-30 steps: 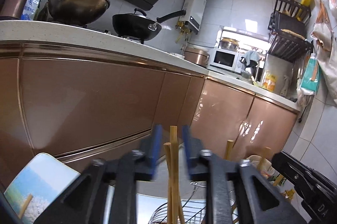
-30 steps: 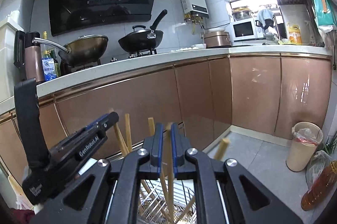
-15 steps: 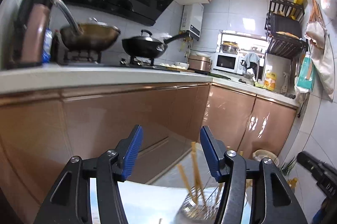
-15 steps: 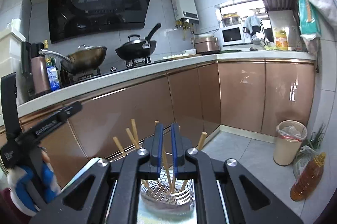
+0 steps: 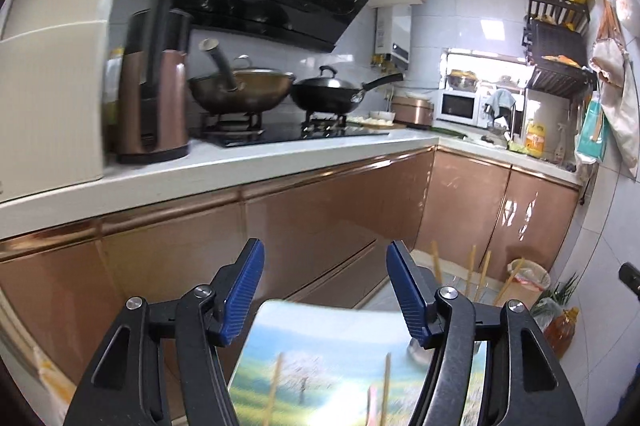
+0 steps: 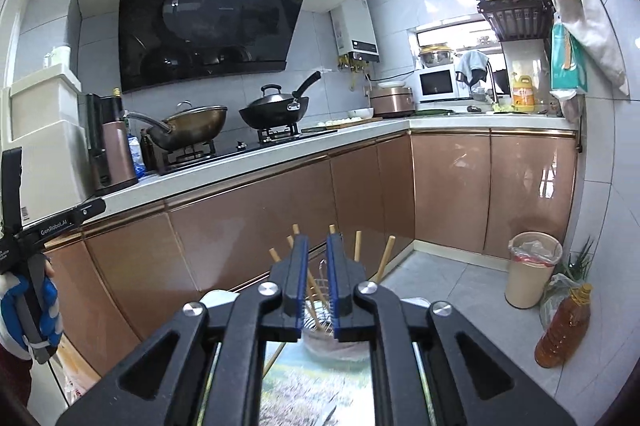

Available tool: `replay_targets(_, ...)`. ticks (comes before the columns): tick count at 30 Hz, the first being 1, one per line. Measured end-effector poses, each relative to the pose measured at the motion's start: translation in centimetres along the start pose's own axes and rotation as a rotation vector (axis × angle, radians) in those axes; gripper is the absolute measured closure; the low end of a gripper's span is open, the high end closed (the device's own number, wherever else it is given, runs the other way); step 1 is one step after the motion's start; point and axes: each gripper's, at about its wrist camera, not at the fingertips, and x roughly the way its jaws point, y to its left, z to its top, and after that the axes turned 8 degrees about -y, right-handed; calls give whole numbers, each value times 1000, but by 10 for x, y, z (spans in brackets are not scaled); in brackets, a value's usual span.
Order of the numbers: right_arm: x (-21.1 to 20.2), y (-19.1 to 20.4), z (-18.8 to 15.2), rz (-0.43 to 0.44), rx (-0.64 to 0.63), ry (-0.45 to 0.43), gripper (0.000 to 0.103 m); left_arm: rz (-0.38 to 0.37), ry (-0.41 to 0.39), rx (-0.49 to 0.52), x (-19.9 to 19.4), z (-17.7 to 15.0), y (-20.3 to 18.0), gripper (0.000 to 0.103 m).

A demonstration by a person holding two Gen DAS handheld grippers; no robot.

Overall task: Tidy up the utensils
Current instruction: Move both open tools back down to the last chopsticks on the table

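A wire utensil holder stands on a table with a landscape print, with several wooden chopsticks upright in it. In the left wrist view the chopsticks show to the right. Loose chopsticks lie on the table. My left gripper is open and empty above the table. My right gripper is nearly shut with a narrow gap, holding nothing, above and in front of the holder. The left gripper also shows at the left edge of the right wrist view.
Copper kitchen cabinets and a white counter run behind the table. A wok and a black pan sit on the stove. A bin and an oil bottle stand on the floor at the right.
My left gripper opened, letting go of the chopsticks into the holder, then rose and swung left. My right gripper drew back and up from the holder, staying nearly shut.
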Motion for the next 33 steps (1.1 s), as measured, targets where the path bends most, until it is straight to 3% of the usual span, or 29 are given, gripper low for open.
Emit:
replay_targets(6,-27,18,-3,-5,-14,20,92,12,44,20,-28,-13,25,40)
replay_targets(10,-42,26,-8,-4,-16,30,76,14,79,16,-40,-24,38,40)
replay_targets(16,-50,27,-21,-15,-12,62,76,13,153,15,-37,-49,49,40)
replay_targets(26,-18,13,-55,-37,31,168,76,28,316,-18,9,-97,62,40)
replay_targets(33,49,23,-99,4,40,339,76,13,507,-11,75,-145,65,40)
